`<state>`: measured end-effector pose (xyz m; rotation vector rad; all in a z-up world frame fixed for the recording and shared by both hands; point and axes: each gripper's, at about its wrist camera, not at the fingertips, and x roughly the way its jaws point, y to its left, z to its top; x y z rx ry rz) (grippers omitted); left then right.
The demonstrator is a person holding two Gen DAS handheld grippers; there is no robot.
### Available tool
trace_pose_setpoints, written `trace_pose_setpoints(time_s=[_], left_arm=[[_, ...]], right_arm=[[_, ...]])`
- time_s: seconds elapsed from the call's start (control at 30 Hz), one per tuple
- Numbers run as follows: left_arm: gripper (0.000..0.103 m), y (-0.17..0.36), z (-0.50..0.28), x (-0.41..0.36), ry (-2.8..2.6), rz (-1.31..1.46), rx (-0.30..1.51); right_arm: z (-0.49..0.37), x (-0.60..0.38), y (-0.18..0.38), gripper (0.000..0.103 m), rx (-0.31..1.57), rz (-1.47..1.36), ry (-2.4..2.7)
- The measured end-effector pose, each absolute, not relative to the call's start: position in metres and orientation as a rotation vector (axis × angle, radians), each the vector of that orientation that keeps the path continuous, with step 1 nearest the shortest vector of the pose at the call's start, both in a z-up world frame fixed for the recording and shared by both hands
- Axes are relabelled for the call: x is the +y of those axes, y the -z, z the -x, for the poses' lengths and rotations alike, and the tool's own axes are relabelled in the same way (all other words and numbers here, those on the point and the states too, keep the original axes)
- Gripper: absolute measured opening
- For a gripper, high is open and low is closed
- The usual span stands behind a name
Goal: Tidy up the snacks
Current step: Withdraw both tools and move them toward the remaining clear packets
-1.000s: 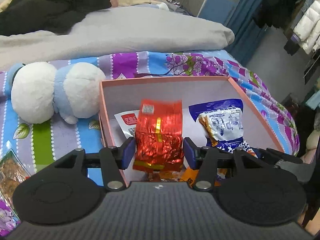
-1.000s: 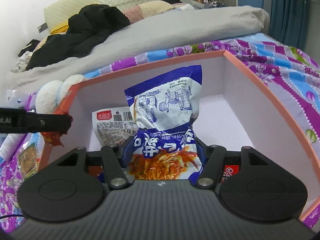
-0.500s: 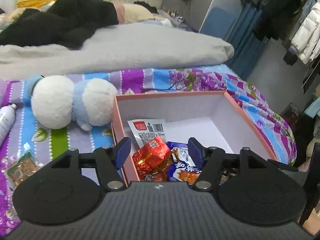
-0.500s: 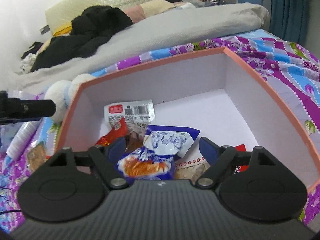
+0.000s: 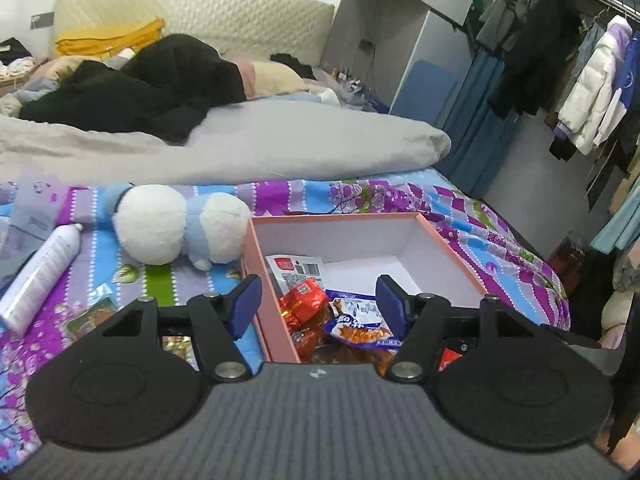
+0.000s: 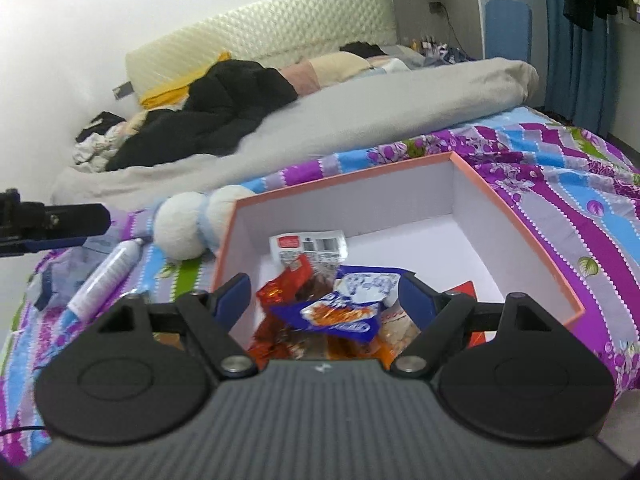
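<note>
Hovering over the pink box (image 5: 452, 258), both hand-held grippers hang released, gripping nothing.

Only the left view shows the clothes rack (image 5: 580, 80); only the right view catches the other gripper's finger (image 6: 60, 218) at its left edge. The blue snack packet (image 6: 340, 312) lies flat atop the pile in the box's near corner, long axis running left-right. Left hand-held gripper (image 5: 318, 302) and right hand-held gripper (image 6: 322, 300) — jaws spread wide — touch no snack.

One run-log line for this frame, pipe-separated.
left gripper: open, empty | right gripper: open, empty | red foil packet, blue noodle packet: lying in pink box | snack packet: on bedspread outside box
</note>
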<state>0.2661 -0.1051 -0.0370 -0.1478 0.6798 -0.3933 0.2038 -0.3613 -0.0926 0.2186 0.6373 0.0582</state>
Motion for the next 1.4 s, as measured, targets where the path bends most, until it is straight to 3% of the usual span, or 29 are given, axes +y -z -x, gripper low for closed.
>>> trace_pose_setpoints(time_s=[0.43, 0.8, 1.4], left_arm=[[0.069, 0.021, -0.181, -0.062, 0.366, 0.148, 0.634], [0.069, 0.044, -0.129, -0.019, 0.306, 0.198, 0.673], [0.070, 0.084, -0.111, 0.032, 0.210, 0.249, 0.732]], right_arm=[[-0.136, -0.326, 0.072, 0.082, 0.571, -0.193, -0.135], [-0.090, -0.283, 0.082, 0.082, 0.579, -0.157, -0.218], [-0.059, -0.236, 0.113, 0.082, 0.621, -0.139, -0.303]])
